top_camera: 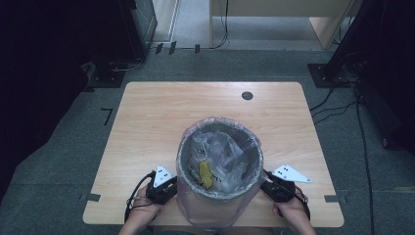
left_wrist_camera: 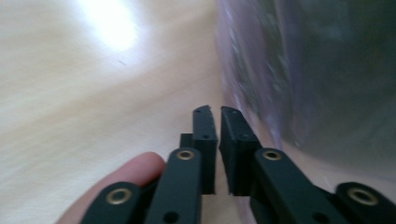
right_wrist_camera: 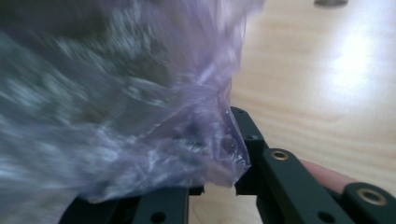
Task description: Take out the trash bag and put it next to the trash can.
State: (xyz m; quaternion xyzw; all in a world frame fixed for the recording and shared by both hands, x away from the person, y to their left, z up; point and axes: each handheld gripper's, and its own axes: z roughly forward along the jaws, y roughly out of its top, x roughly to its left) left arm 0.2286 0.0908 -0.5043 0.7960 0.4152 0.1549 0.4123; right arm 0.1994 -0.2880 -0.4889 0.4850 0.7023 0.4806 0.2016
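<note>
Flanking the bin at the near edge of the table (top_camera: 147,112), both grippers sat low beside it. At the near left, the left gripper (left_wrist_camera: 215,112) had its jaws drawn narrow with a thin gap, just beside the bag-covered wall, nothing visibly between them. At the near right, the right gripper (right_wrist_camera: 219,154) held a fold of the purple bag (right_wrist_camera: 140,116) between its jaws. Between them stood the bin (top_camera: 219,193), something yellow (top_camera: 205,175) lying inside. Farther off, a dark round hole (top_camera: 247,95) marked the table's far right.
</note>
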